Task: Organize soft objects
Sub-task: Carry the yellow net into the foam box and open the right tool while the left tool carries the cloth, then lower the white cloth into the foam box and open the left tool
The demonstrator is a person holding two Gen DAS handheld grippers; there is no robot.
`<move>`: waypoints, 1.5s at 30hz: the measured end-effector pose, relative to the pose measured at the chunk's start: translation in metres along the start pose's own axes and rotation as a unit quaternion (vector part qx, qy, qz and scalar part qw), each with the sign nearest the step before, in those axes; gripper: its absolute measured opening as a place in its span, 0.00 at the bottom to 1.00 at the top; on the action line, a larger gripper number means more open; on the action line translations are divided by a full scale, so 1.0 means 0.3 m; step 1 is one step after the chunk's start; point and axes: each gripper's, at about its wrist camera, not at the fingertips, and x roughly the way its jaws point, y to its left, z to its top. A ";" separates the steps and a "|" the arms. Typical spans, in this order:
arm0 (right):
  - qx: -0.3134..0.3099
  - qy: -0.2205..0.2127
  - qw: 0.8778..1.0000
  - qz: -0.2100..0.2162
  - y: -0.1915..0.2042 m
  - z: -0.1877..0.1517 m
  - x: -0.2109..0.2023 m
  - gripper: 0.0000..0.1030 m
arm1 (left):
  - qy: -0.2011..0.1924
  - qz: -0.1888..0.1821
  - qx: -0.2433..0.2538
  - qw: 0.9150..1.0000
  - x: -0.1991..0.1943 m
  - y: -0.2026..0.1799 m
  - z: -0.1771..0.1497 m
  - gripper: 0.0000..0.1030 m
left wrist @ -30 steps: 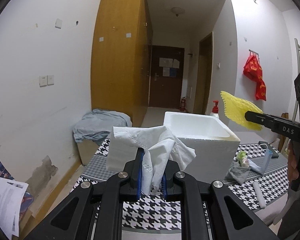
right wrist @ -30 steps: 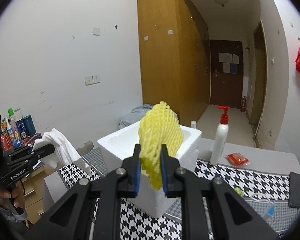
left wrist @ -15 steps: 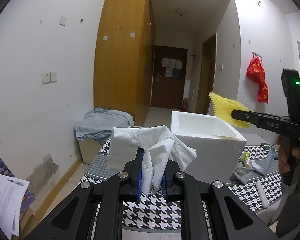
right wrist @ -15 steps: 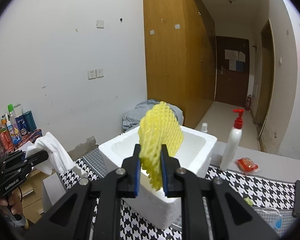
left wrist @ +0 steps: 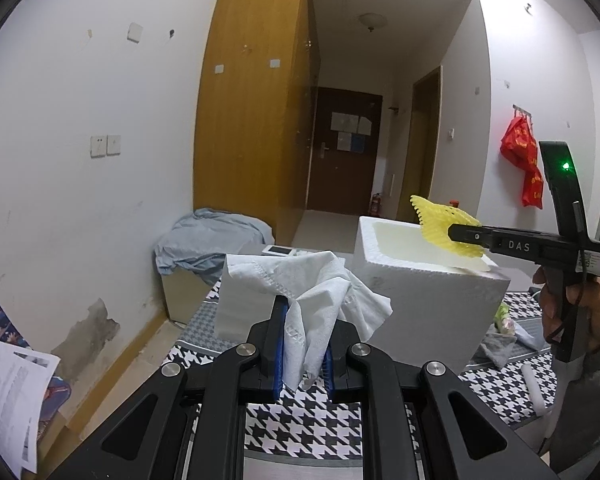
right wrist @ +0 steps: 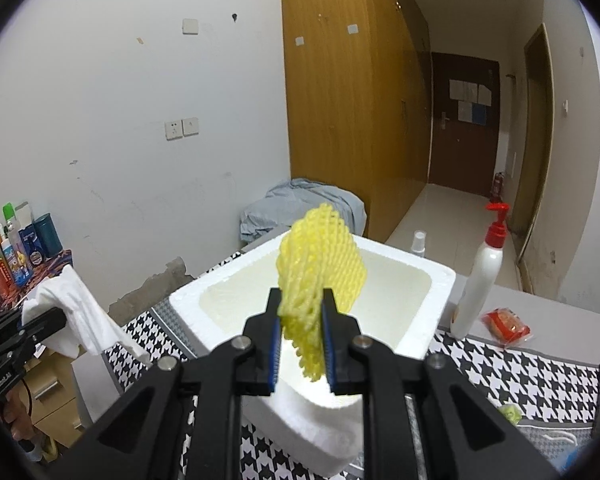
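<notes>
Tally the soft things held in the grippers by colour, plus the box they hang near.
White: 1, the tissue in the left gripper.
Yellow: 1, the foam net in the right gripper.
White foam box: 1.
Total: 3.

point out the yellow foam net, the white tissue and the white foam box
yellow foam fruit net point(right wrist: 320, 264): right wrist view, middle of the mesh
crumpled white paper tissue point(left wrist: 324, 288): left wrist view, bunched middle
white polystyrene foam box point(right wrist: 440, 280): right wrist view, right rim

yellow foam net point(right wrist: 320, 276) above foam box point(right wrist: 440, 280), crumpled tissue point(left wrist: 320, 292)
</notes>
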 end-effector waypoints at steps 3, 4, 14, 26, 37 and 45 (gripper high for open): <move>0.002 0.005 1.000 -0.001 0.006 0.006 0.015 0.22 | 0.001 0.001 -0.003 1.000 0.003 0.009 -0.001 0.15; 0.000 0.007 1.000 -0.003 0.009 0.007 0.020 0.23 | 0.001 0.002 -0.003 1.000 0.002 0.008 -0.002 0.15; 0.000 -0.001 1.000 -0.012 0.022 0.013 0.012 0.67 | -0.003 0.004 -0.007 1.000 -0.013 0.010 0.000 0.15; 0.002 -0.011 1.000 -0.020 0.011 0.005 -0.034 0.69 | -0.018 -0.010 0.005 1.000 -0.026 -0.014 0.068 0.15; 0.007 -0.022 0.997 -0.071 -0.016 -0.033 -0.112 0.97 | -0.020 -0.060 0.024 0.998 0.018 -0.087 0.141 0.15; 0.026 -0.022 0.995 -0.095 -0.065 -0.071 -0.149 0.98 | -0.014 -0.094 0.046 0.994 0.052 -0.149 0.170 0.15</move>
